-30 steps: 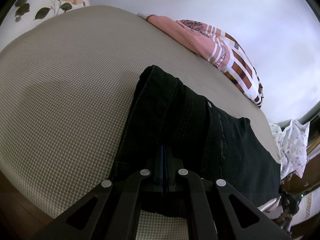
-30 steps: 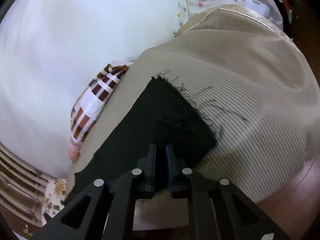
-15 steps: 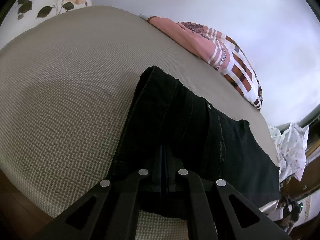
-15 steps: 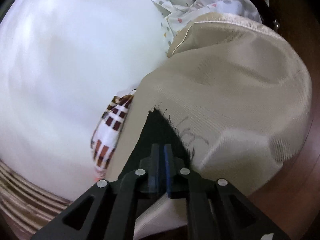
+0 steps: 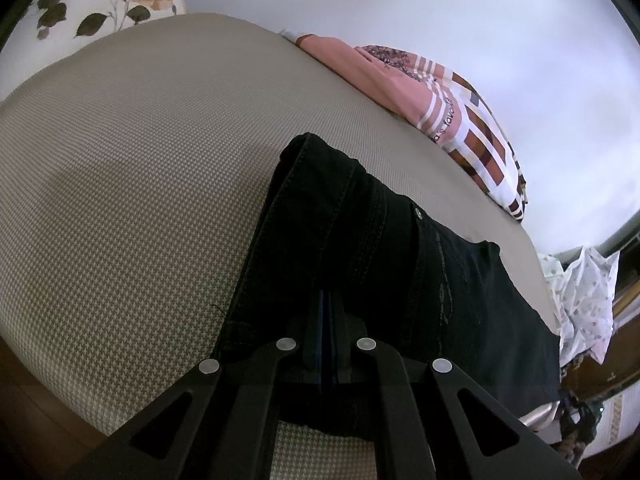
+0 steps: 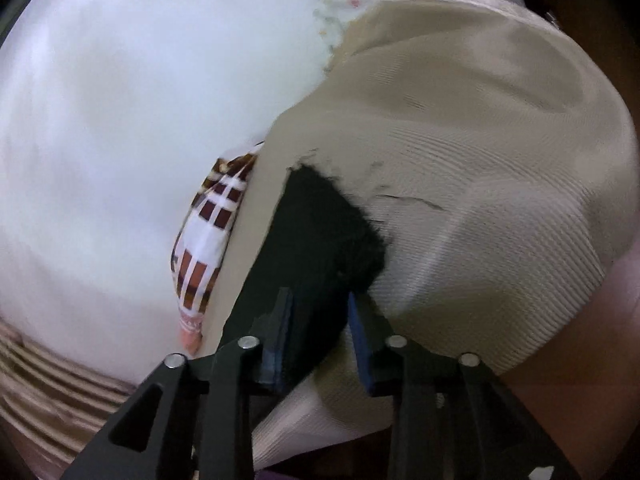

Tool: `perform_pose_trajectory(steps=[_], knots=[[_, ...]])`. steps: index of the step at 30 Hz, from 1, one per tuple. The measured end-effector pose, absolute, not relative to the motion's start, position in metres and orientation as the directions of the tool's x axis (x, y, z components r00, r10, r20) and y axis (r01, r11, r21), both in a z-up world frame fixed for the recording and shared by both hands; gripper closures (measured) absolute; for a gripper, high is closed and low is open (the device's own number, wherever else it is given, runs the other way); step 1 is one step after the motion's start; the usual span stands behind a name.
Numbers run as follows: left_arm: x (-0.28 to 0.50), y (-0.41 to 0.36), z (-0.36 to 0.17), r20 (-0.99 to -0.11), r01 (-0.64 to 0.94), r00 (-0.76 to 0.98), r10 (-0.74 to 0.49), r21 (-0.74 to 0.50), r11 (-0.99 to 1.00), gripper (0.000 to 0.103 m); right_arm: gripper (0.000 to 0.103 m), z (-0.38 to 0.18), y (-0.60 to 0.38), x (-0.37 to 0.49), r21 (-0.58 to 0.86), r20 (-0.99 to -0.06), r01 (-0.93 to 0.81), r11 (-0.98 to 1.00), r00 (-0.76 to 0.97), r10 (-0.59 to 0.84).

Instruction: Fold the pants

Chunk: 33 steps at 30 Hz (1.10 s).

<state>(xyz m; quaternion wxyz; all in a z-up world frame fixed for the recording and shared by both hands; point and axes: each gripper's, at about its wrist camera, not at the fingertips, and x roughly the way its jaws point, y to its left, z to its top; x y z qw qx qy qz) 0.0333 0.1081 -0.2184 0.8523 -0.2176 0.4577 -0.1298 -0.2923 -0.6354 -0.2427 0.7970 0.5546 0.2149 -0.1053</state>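
Between my left fingertips, the waistband end of the black pants (image 5: 360, 264) is clamped: my left gripper (image 5: 328, 320) is closed on the denim, unchanged from half a second ago. The pants lie flat on the beige houndstooth mattress (image 5: 140, 184), extending ahead and to the right of these fingers. Beyond them, a pink striped garment (image 5: 448, 108) rests at the far mattress edge, with a floral pillow (image 5: 100, 0) far left.

My right gripper (image 6: 320, 312), pinched closed on the frayed leg hem (image 6: 332, 216) half a second ago, now stands spread, its blue pads on either side of the black fabric and no longer pressing it. This view is motion-blurred.
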Motion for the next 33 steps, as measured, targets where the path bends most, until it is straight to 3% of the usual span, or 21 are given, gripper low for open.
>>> perform_pose_trajectory(steps=[4,10,18,21,23,29,30,32,33], knots=[[0.032,0.108,-0.218,-0.718,0.022,0.554,-0.42,-0.492,0.87,0.099,0.094,-0.232,-0.628,-0.278,0.779,-0.513,0.438,0.45,0.857,0.055],[0.029,0.109,-0.219,-0.714,0.022,0.559,-0.422,-0.496,0.868,0.099,0.089,-0.231,-0.623,-0.284,0.713,-0.583,0.513,0.478,0.812,-0.001],[0.027,0.11,-0.219,-0.711,0.017,0.561,-0.425,-0.503,0.864,0.099,0.088,-0.218,-0.609,-0.281,0.648,-0.603,0.521,0.555,0.796,-0.043],[0.026,0.108,-0.219,-0.708,0.017,0.565,-0.424,-0.504,0.864,0.099,0.08,-0.221,-0.61,-0.277,0.634,-0.621,0.537,0.557,0.782,-0.047],[0.026,0.109,-0.219,-0.708,0.017,0.565,-0.423,-0.503,0.864,0.099,0.069,-0.225,-0.612,-0.272,0.629,-0.635,0.544,0.556,0.772,-0.037],[0.025,0.109,-0.219,-0.708,0.013,0.562,-0.428,-0.51,0.86,0.099,0.065,-0.229,-0.616,-0.269,0.655,-0.623,0.552,0.517,0.781,-0.045],[0.025,0.108,-0.219,-0.707,0.015,0.563,-0.427,-0.508,0.861,0.099,0.068,-0.229,-0.614,-0.267,0.642,-0.627,0.55,0.533,0.778,-0.048],[0.024,0.108,-0.219,-0.707,0.017,0.566,-0.424,-0.505,0.863,0.099,0.083,-0.226,-0.611,-0.263,0.617,-0.634,0.547,0.566,0.771,-0.054],[0.024,0.108,-0.219,-0.706,0.016,0.569,-0.422,-0.503,0.864,0.099,0.084,-0.226,-0.611,-0.259,0.62,-0.632,0.536,0.573,0.774,-0.038]])
